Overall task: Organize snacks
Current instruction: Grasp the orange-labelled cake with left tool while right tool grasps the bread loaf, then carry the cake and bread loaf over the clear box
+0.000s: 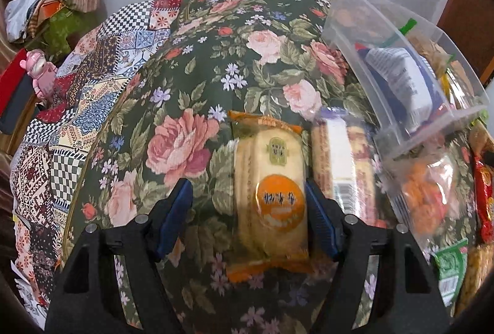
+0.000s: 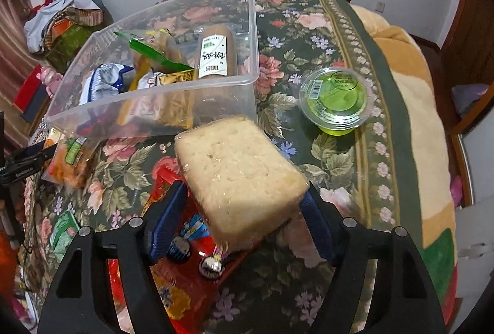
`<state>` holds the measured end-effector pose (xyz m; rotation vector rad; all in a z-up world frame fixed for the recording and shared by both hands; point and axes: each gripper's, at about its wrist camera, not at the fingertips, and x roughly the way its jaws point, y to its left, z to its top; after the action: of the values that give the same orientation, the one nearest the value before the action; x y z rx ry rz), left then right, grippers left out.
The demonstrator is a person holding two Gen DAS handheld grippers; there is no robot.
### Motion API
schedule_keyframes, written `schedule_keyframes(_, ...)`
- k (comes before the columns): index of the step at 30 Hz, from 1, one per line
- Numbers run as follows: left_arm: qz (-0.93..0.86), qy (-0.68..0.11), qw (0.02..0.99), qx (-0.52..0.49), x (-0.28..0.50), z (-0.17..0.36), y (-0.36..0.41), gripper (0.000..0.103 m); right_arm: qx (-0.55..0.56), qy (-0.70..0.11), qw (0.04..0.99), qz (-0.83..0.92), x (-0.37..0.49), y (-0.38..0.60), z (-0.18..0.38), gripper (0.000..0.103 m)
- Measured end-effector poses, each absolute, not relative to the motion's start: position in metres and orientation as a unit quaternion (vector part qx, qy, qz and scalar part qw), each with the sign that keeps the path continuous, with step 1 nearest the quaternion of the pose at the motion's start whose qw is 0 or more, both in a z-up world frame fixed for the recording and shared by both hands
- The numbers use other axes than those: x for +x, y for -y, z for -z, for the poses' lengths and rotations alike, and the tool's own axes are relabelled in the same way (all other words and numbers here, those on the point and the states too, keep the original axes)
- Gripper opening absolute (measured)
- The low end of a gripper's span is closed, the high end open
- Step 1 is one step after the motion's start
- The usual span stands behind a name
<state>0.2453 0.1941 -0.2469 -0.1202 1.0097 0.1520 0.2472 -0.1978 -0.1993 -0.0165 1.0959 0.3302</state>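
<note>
The orange-wrapped cracker pack (image 1: pixel 271 201) lies on the floral surface (image 1: pixel 191 80) between the spread fingers of the left claw (image 1: pixel 248 215), ungripped. The right claw (image 2: pixel 244 207) clamps a wrapped pale cake (image 2: pixel 244 176) just beside the clear snack bin (image 2: pixel 197 86).

Your left gripper (image 1: pixel 247 219) is showing black angular arms, silver round pin heads at the joints, and blue ribbed fingers (image 1: pixel 173 216). Your right gripper (image 2: pixel 244 219) is looking the same: black frame with triangular cut-outs, silver pins, blue ridged fingers (image 2: pixel 168 222). No sleeve or hand is showing.
</note>
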Motion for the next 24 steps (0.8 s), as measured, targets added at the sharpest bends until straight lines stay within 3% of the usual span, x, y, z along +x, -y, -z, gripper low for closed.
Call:
schedule_keyframes(5, -0.08, -0.472, 0.876, -0.051, 0.25, 0.247, -0.195, 0.059, -0.015, -0.515, 0.843, -0.158, 0.249, 0.192, 0.204, 0.071)
schedule_keyframes(9, -0.081, -0.465, 0.88, -0.054, 0.248, 0.244, -0.198, 0.04, -0.012, -0.511, 0.845, -0.158, 0.251, 0.191, 0.205, 0.071)
schedule_keyframes(12, -0.078, -0.465, 0.881, -0.053, 0.244, 0.242, -0.198, 0.038, -0.008, -0.506, 0.848, -0.158, 0.251, 0.192, 0.205, 0.067)
schedule_keyframes(17, -0.073, -0.457, 0.884, -0.057, 0.235, 0.232, -0.194, 0.037, -0.018, -0.491, 0.856, -0.16, 0.241, 0.187, 0.196, 0.053)
schedule_keyframes(24, -0.057, -0.439, 0.895, -0.044, 0.222, 0.208, -0.176, 0.037, -0.028, -0.47, 0.867, -0.165, 0.223, 0.183, 0.182, 0.052)
